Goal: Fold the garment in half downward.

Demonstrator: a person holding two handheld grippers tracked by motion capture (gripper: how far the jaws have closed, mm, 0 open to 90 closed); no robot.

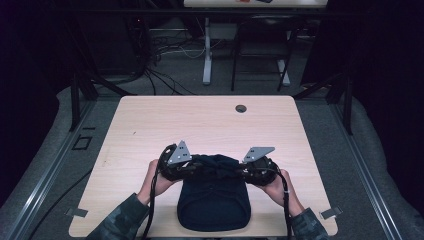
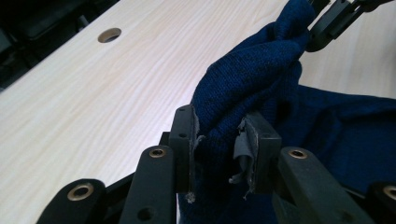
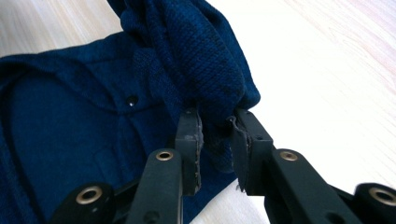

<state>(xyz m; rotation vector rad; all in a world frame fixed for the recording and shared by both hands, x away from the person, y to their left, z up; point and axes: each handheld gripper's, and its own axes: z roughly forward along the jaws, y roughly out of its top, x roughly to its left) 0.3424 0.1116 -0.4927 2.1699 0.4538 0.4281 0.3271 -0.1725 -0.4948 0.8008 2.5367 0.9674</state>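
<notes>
Fingers (image 2: pixel 187 140) on dark blue knit garment (image 1: pixel 214 197)

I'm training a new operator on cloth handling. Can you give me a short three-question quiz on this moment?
1. True or false: both claws are shut on the dark blue knit garment.
2. Which part of the garment is lifted off the wooden table: A) the far edge, between the claws; B) the near edge, by the person's sleeves?
3. What is set into the table near its far edge?

Key
1. True: the left claw and the right claw each pinch bunched fabric.
2. A.
3. A round cable hole.
</notes>
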